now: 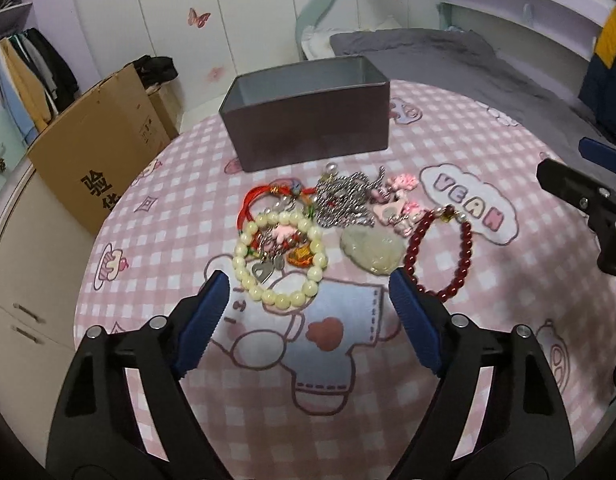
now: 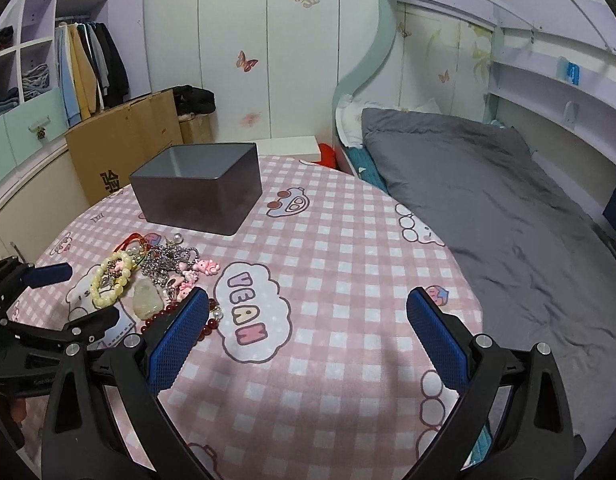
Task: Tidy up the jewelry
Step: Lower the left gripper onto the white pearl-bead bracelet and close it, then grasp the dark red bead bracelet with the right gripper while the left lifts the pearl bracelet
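A pile of jewelry lies on the pink checked cloth: a cream bead bracelet (image 1: 278, 258), a dark red bead bracelet (image 1: 439, 256), a pale jade pendant (image 1: 371, 254), a silver chain (image 1: 343, 200), red cord (image 1: 260, 200) and pink charms (image 1: 395, 200). Behind it stands an open dark grey tin box (image 1: 308, 116). My left gripper (image 1: 308, 284) is open and empty, just in front of the pile. My right gripper (image 2: 308, 300) is open and empty, right of the pile (image 2: 148, 276); the box (image 2: 196, 188) is at its far left.
The cloth-covered table (image 1: 188, 208) has a rounded edge. A cardboard carton (image 1: 92, 152) stands beyond its left side, a wardrobe with hanging clothes (image 2: 88, 72) further left. A bed with a grey cover (image 2: 487, 200) lies to the right, shelves (image 2: 547, 92) above it.
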Motion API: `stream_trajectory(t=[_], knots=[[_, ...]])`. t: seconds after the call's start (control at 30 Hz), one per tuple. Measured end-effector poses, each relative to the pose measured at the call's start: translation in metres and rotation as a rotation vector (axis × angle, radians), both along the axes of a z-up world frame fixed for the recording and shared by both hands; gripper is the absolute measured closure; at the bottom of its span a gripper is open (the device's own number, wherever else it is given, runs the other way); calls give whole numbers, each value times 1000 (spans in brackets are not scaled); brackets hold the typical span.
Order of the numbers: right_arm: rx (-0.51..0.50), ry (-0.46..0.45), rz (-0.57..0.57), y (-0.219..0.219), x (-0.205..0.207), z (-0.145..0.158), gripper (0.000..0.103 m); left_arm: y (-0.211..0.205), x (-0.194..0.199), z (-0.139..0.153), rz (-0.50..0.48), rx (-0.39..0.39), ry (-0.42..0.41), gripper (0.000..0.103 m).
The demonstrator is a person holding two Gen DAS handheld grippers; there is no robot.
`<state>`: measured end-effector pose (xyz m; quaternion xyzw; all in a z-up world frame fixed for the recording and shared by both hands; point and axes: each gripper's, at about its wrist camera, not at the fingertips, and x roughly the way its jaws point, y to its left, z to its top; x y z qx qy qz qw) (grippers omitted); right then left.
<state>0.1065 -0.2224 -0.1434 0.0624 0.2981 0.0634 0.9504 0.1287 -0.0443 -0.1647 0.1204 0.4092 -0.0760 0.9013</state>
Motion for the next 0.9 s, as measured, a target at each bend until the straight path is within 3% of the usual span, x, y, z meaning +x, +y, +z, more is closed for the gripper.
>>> stream_trajectory(t=[0.13, 0.27, 0.37, 0.5, 0.6, 0.9], knots=[[8, 21, 29, 1, 8, -5, 8, 4, 9, -6, 21, 22, -10, 23], [12, 29, 48, 7, 12, -10, 8, 18, 20, -7, 51, -26, 5, 28], [2, 47, 55, 8, 15, -12, 8, 17, 27, -10, 34, -23, 15, 43], [-13, 67, 57, 8, 17, -13, 8, 9, 31, -18, -19, -22, 52, 71], [-25, 75, 62, 9, 15, -12, 8, 14, 30, -17, -31, -84, 63, 91], [-23, 170, 153, 31, 18, -13, 8, 59, 19, 14, 10, -317, 17, 93]])
